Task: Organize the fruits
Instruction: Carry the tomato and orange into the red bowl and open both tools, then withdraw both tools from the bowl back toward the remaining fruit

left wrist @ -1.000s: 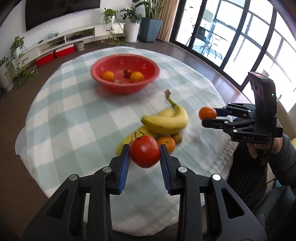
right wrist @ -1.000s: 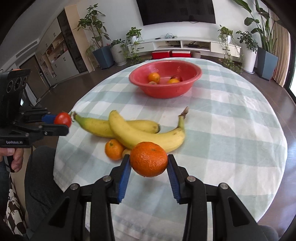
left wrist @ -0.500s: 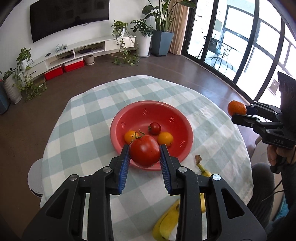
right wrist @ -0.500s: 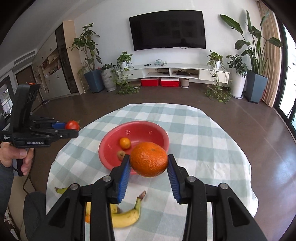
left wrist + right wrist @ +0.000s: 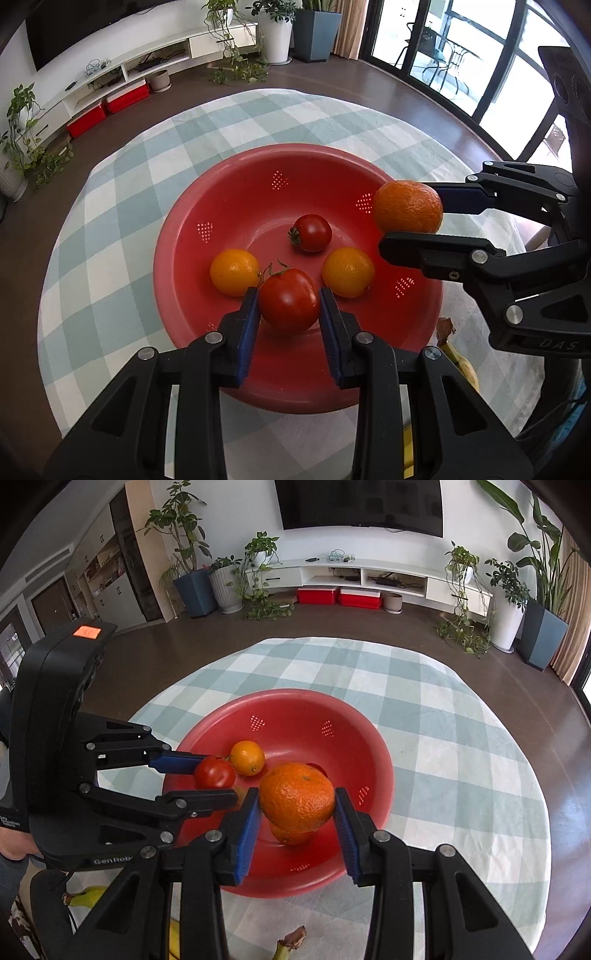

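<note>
Over the red bowl (image 5: 173, 280) I hold both grippers, each clenched on a fruit. My left gripper (image 5: 289, 306) clamps a smooth, glossy red tomato (image 5: 289, 304) between its ribbed blue pads, the curled green stalk sticking up at the top; it hangs above the near side of the bowl. My right gripper (image 5: 297, 803) grips a large orange (image 5: 297, 796) — round, slightly flattened, its skin dimpled and matte — above the bowl's right side, close to the rim as the left wrist view shows it.

That bowl is a wide, shallow plastic basin with a rolled rim and small patches of drain holes in its wall, where light shines through as bright dots. Three fruits lie on its bottom: a small shiny tomato (image 5: 311, 233) with a dark green calyx, and two small yellow-orange citrus (image 5: 234, 272), smooth-skinned and round, one to each side of my held tomato. All three lie apart from one another.

Under the bowl, a checked cloth (image 5: 110, 206) in pale green and white covers the round table, soft and a little creased. Bananas (image 5: 88, 894) lie on it near the lower edge of both views — curved yellow skins, one with a dry brown stem end (image 5: 293, 938). My grippers' frames are hard black plastic with silver rivets.
</note>
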A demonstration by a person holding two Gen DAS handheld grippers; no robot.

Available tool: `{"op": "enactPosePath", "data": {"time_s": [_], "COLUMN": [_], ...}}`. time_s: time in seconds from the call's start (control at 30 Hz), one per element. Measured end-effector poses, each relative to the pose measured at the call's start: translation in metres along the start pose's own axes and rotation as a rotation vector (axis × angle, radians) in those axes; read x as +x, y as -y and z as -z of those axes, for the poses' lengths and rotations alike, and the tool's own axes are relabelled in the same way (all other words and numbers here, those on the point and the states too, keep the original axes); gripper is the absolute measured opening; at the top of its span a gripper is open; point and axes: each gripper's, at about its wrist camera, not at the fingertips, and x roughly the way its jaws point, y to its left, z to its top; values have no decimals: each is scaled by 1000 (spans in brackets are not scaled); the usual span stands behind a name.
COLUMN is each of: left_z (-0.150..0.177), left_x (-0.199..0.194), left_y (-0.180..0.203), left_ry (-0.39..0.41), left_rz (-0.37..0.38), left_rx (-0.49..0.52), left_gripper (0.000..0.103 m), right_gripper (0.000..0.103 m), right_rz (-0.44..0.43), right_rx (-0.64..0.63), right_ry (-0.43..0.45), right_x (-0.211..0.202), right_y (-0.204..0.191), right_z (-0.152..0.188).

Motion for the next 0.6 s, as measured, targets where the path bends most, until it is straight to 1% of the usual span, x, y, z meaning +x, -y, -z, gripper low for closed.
{"op": "enactPosePath", "data": {"time_s": [0.1, 0.23, 0.43, 0.6], "left_z": [2, 5, 5, 5], "left_x": [13, 22, 26, 24], "left_y": [0, -3, -7, -7], "left_ry": [-19, -22, -24, -21], "left_rz": [-3, -3, -21, -32], "left_rx": [0, -5, -14, -7], "left_gripper": [30, 30, 30, 31], "right_gripper": [42, 42, 42, 43], "right_rz": [16, 23, 42, 43], "right_rx": [-7, -6, -18, -11], "right_ry": [-29, -54, -86, -88], "right_x": [13, 26, 39, 39], "right_y": [1, 3, 3, 5], "right_z": [-1, -1, 2, 3]}}
